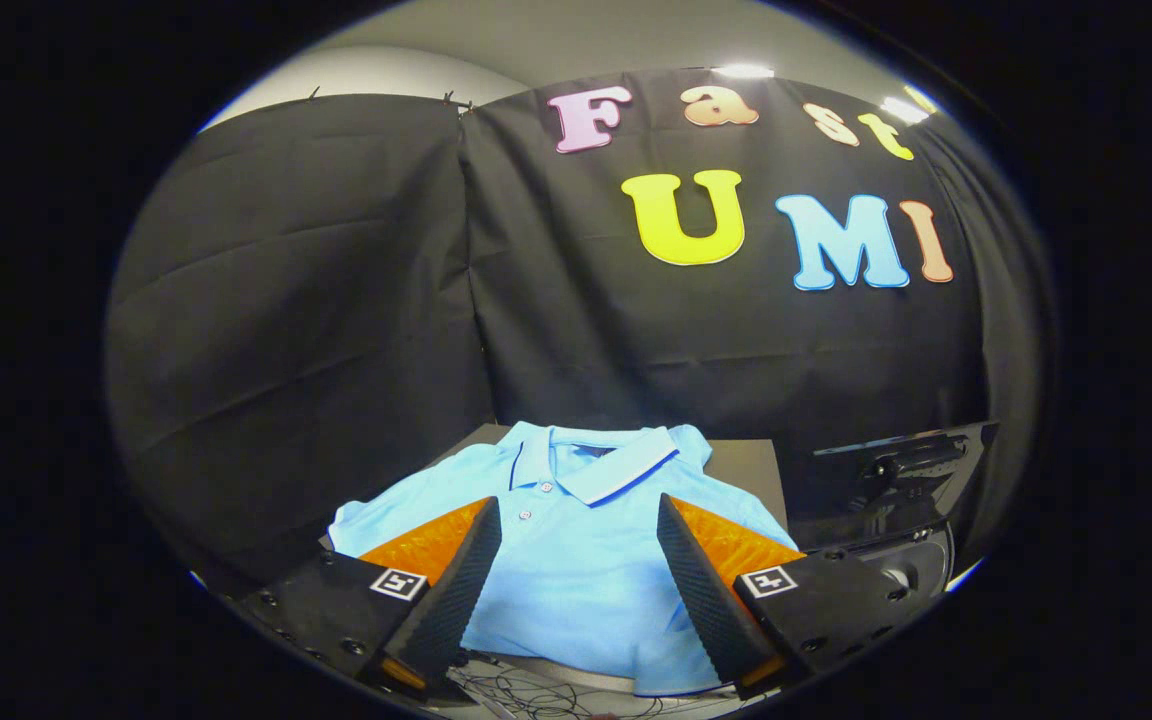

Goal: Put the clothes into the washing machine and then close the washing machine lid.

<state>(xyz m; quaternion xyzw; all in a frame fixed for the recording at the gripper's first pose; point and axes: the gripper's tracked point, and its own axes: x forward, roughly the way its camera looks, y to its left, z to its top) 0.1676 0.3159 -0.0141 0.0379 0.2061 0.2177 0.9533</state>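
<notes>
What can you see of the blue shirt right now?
The blue polo shirt lies flat, front up, on a tabletop, collar away from the gripper. It looks like a soft knit, light blue, with a darker stripe edging the collar and small buttons down the placket. Both short sleeves spread sideways. The gripper is open, one finger to each side over the shirt's body; whether they touch the cloth cannot be told. Nothing else rests on it.

tongs (579, 550): ribbed inner pads, square marker tags, screws on finger blocks.
</notes>
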